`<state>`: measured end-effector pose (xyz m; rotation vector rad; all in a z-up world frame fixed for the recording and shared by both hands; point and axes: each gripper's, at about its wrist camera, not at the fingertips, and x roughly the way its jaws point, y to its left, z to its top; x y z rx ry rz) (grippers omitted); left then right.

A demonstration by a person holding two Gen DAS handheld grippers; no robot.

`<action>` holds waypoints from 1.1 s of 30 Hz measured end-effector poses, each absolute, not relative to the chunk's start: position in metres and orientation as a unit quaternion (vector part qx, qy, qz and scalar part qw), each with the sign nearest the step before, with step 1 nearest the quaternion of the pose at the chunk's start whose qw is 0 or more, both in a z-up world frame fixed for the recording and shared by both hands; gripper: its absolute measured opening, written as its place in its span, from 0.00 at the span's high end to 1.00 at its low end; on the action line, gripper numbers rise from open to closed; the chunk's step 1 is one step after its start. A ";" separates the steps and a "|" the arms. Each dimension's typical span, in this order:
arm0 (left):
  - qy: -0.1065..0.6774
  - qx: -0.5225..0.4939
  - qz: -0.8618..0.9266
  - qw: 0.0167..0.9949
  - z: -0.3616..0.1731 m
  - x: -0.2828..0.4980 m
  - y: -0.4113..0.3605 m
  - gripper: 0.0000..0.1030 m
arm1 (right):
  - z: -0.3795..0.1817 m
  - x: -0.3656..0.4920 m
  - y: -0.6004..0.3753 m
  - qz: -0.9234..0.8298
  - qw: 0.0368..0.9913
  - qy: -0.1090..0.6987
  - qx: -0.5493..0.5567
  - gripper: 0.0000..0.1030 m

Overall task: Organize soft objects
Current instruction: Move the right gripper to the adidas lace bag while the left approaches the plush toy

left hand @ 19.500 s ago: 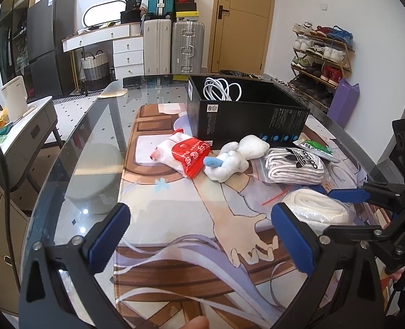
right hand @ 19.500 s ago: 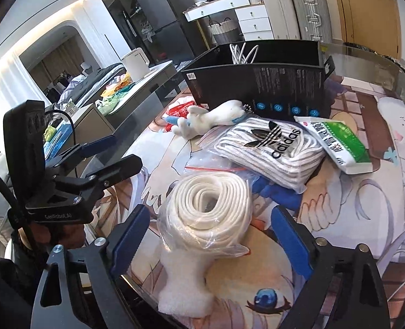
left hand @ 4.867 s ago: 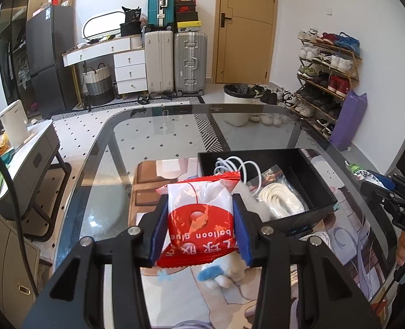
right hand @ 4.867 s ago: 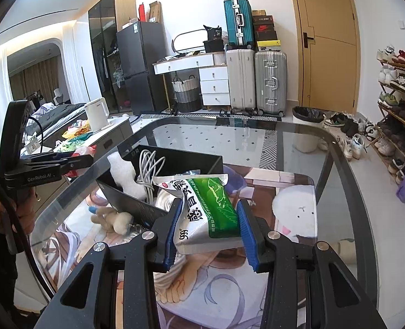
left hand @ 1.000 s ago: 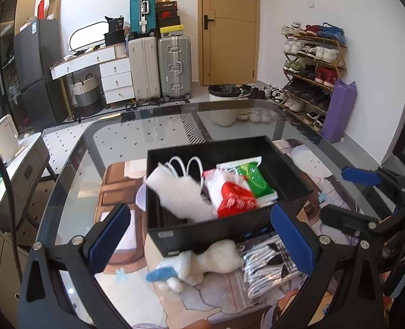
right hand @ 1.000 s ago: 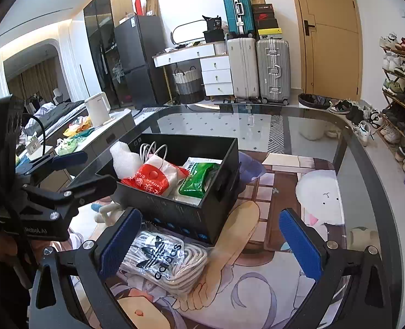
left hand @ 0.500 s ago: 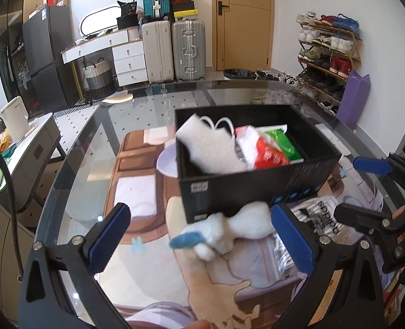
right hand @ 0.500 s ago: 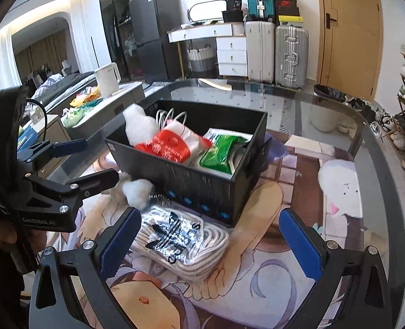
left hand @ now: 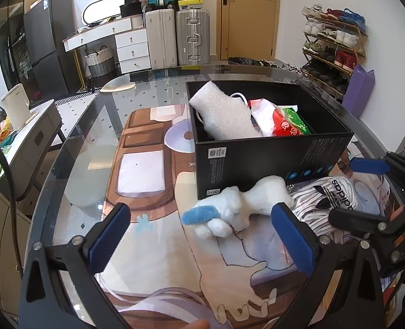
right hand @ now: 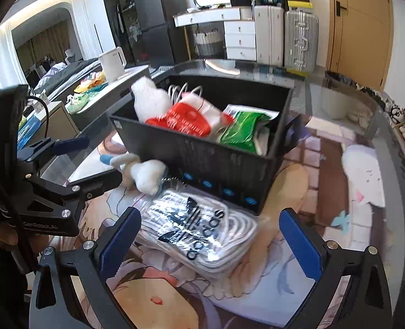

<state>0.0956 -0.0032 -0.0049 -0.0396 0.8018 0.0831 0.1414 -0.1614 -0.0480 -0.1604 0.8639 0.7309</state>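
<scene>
A black box (left hand: 270, 161) (right hand: 202, 153) stands on the printed mat and holds a white foam roll (left hand: 221, 115), a red bag (right hand: 188, 119), a green bag (right hand: 243, 130) and white cable. A white plush toy with a blue tip (left hand: 235, 208) (right hand: 142, 171) lies in front of the box. A clear bag of white Adidas socks (right hand: 199, 230) (left hand: 328, 203) lies beside it. My left gripper (left hand: 202, 241) is open and empty, just short of the plush toy. My right gripper (right hand: 210, 241) is open and empty, its fingers on either side of the sock bag.
The glass table (left hand: 73, 150) curves round on all sides. A side cabinet with a kettle (right hand: 112, 64) stands to the left. Suitcases (left hand: 191, 38), a dresser and a shoe rack (left hand: 333, 44) stand beyond the table.
Both grippers have come lower and closer to the mat. The plush toy now lies between my left fingers' reach, and the sock bag sits between my right fingers.
</scene>
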 end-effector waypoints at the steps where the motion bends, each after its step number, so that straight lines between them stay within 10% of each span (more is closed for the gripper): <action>1: 0.391 -0.019 0.041 0.919 -0.005 0.096 -0.003 0.00 | -0.051 0.142 -0.158 0.343 0.840 0.414 -0.077 0.01; 33: 0.440 -0.048 0.037 0.896 -0.027 0.111 0.014 0.00 | -0.072 0.142 -0.136 0.318 0.828 0.452 -0.095 0.01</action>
